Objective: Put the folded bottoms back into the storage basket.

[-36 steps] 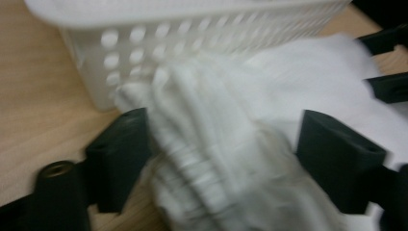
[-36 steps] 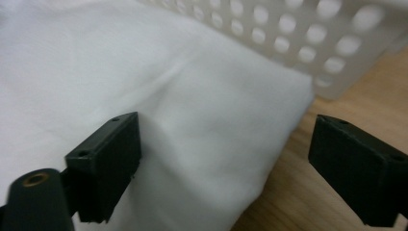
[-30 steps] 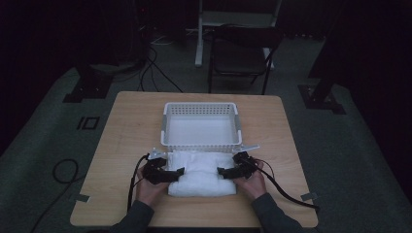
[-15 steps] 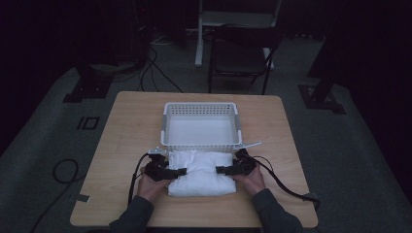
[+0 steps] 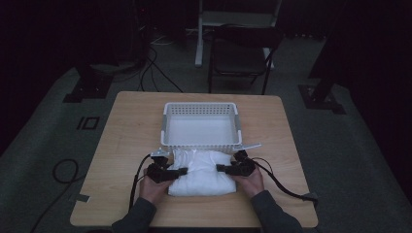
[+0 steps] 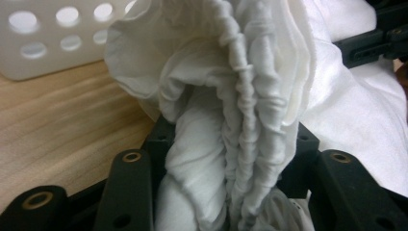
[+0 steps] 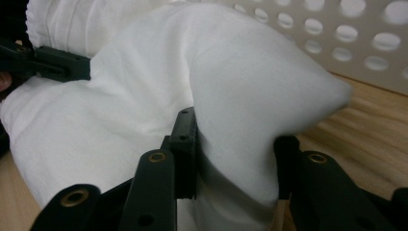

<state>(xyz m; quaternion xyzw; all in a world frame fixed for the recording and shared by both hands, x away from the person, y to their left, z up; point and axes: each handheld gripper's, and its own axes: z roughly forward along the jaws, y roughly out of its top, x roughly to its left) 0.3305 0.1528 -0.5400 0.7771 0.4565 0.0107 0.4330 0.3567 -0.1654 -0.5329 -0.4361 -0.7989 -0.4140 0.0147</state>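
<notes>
Dim high view, bright soft close-ups

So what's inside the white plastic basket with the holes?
The white plastic basket looks empty: just its plain white floor. Its near wall hides a strip of that floor. The white folded cloth lies on the wooden table in front, not inside.

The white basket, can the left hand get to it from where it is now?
Probably yes. The white basket stands just beyond the left gripper with bare table between them. But its jaws have just been closing on the white cloth, so the cloth would come along.
</notes>
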